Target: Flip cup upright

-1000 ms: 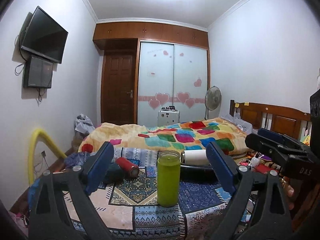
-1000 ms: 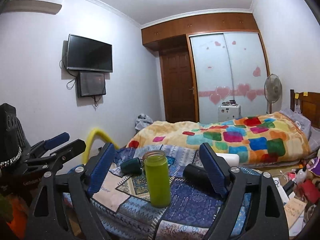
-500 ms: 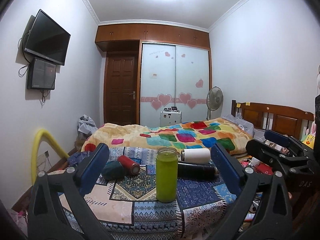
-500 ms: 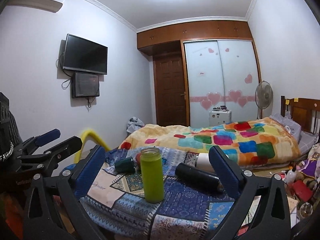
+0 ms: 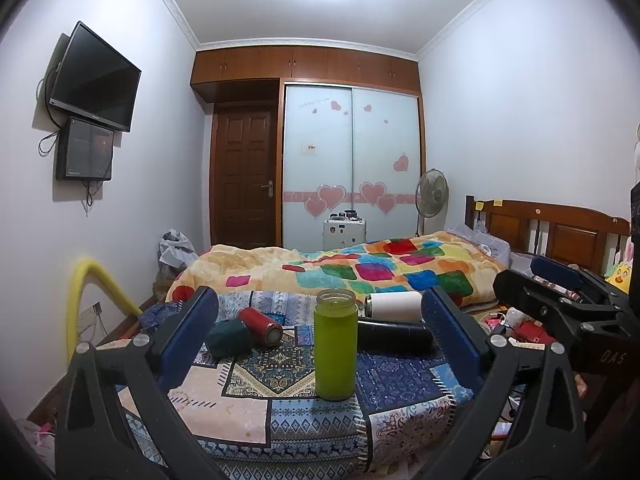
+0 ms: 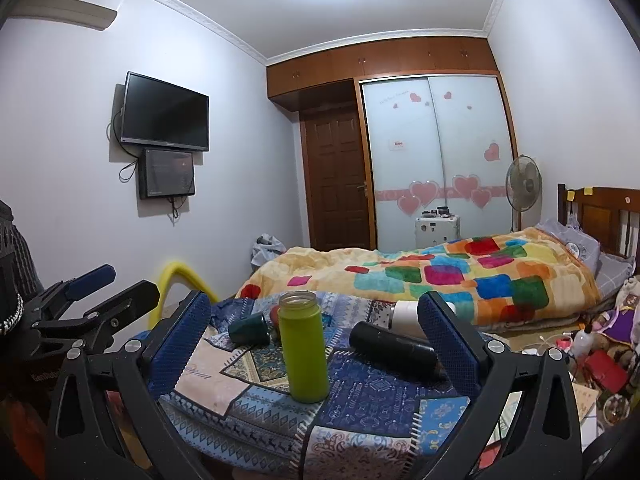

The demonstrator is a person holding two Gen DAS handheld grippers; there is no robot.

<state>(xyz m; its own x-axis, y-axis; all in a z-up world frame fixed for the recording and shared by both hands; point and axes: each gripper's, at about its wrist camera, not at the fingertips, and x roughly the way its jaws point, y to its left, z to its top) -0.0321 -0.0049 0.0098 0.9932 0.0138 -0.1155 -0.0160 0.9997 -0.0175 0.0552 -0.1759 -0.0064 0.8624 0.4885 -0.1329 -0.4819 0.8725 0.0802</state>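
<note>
A green cup [image 5: 335, 345] stands upright, mouth up, on the patterned cloth of a table [image 5: 240, 408]; it also shows in the right wrist view [image 6: 304, 347]. My left gripper [image 5: 320, 340] is open and empty, its blue pads on either side of the cup but nearer the camera. My right gripper [image 6: 316, 344] is open and empty, also back from the cup. The right gripper's body [image 5: 560, 304] shows at the right of the left wrist view.
A red cup [image 5: 261, 325], a dark green cup [image 5: 229, 337], a black bottle [image 5: 394, 335] and a white cup [image 5: 394, 306] lie on their sides behind the green cup. A bed [image 5: 360, 272] stands beyond the table. Clutter [image 6: 600, 360] lies on the floor at right.
Both grippers have pulled back and risen from the green cup, which now looks smaller and farther off. The cup stands still.
</note>
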